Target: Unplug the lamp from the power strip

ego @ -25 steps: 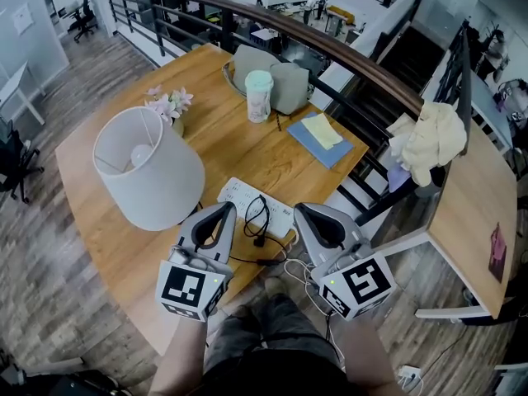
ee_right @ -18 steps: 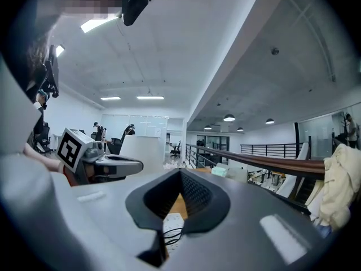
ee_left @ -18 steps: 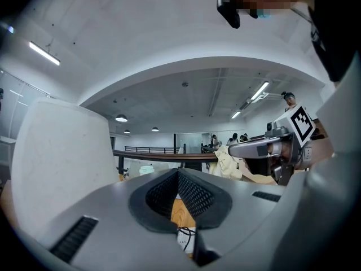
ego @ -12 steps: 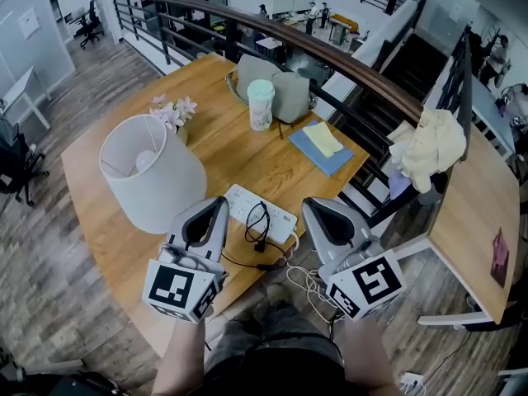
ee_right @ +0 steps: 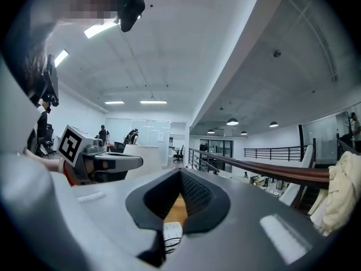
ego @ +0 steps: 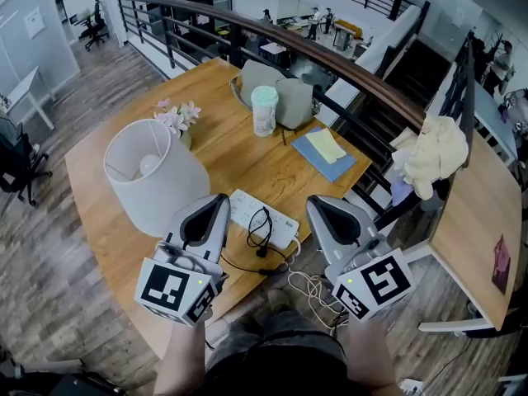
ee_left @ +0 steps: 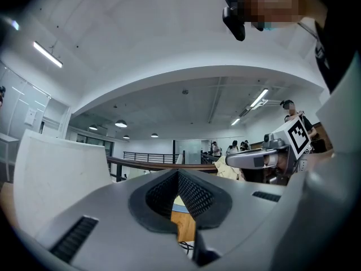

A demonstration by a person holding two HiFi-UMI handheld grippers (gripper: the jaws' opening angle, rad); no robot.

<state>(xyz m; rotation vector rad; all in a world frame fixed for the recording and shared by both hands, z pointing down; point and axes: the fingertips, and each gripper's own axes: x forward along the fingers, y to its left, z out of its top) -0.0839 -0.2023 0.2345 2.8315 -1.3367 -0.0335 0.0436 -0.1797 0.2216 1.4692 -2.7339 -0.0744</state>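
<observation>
A lamp point(ego: 157, 176) with a white shade stands on the wooden table point(ego: 107, 221) at the left. To its right lies a white power strip point(ego: 276, 217). A coiled black cord point(ego: 259, 223) rests on the strip, and the cord's dark plug end point(ego: 262, 252) is at the strip's near edge. I cannot tell whether the plug sits in a socket. My left gripper point(ego: 219, 200) hovers shut and empty between lamp and strip. My right gripper point(ego: 316, 203) is shut and empty just right of the strip. The strip point(ee_right: 171, 230) shows below the right gripper's jaws.
Pink flowers point(ego: 175, 115), a pale cup point(ego: 265, 110), a grey bag point(ego: 285, 96) and a blue notebook point(ego: 326, 153) with yellow notes sit further back. White cables point(ego: 313, 291) hang off the front edge. A railing point(ego: 355, 77) runs behind, and a cloth-draped second table point(ego: 470, 213) stands at the right.
Both grippers stay shut and have drifted slightly apart near the table's front edge. The head view has shifted a little. Nothing on the table has moved.
</observation>
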